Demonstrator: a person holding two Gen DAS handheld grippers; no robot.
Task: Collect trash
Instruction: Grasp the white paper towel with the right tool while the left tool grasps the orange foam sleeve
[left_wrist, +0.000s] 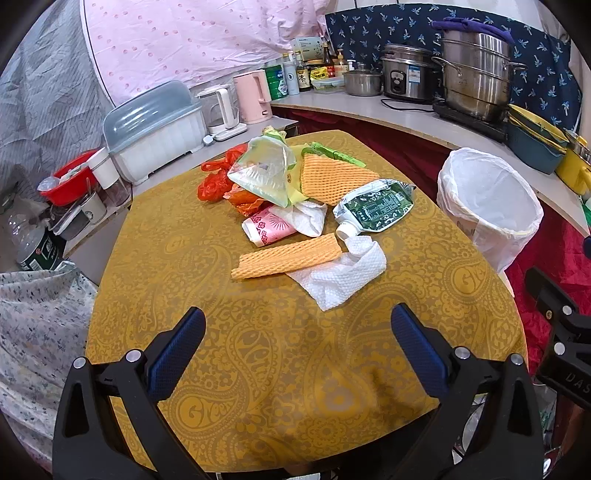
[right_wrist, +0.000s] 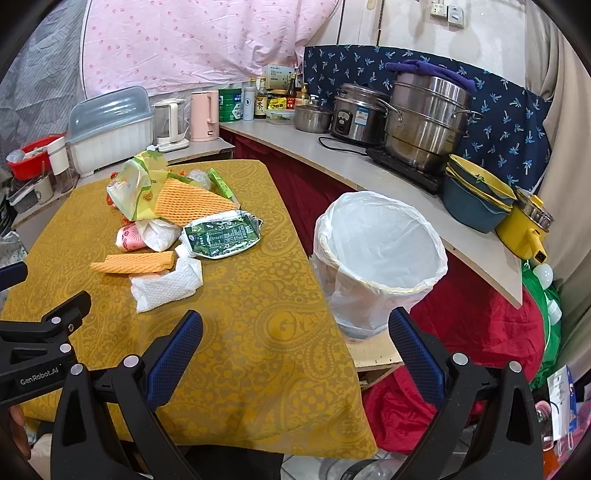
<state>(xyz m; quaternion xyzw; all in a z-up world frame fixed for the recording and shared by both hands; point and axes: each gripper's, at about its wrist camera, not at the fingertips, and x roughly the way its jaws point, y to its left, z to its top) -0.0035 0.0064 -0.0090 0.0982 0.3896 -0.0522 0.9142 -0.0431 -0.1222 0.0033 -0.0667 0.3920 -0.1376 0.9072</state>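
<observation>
On the worktop: loose trash heap, bin alongside.

Yellow paisley-patterned worktop (left_wrist: 258, 369) carries the heap at its far half. White-lined round waste bin (right_wrist: 380, 258) stands just beside the worktop's right edge. Clear crumpled plastic bag (left_wrist: 264, 173) tops the pile; orange foam net sleeve (left_wrist: 288, 256) lies nearest, touching white crumpled paper towel (left_wrist: 340, 273); green foil pouch (left_wrist: 376, 208) sits beside them. Left tongs (left_wrist: 297, 332) and right tongs (right_wrist: 295, 334) both gape wide, holding nothing.
</observation>
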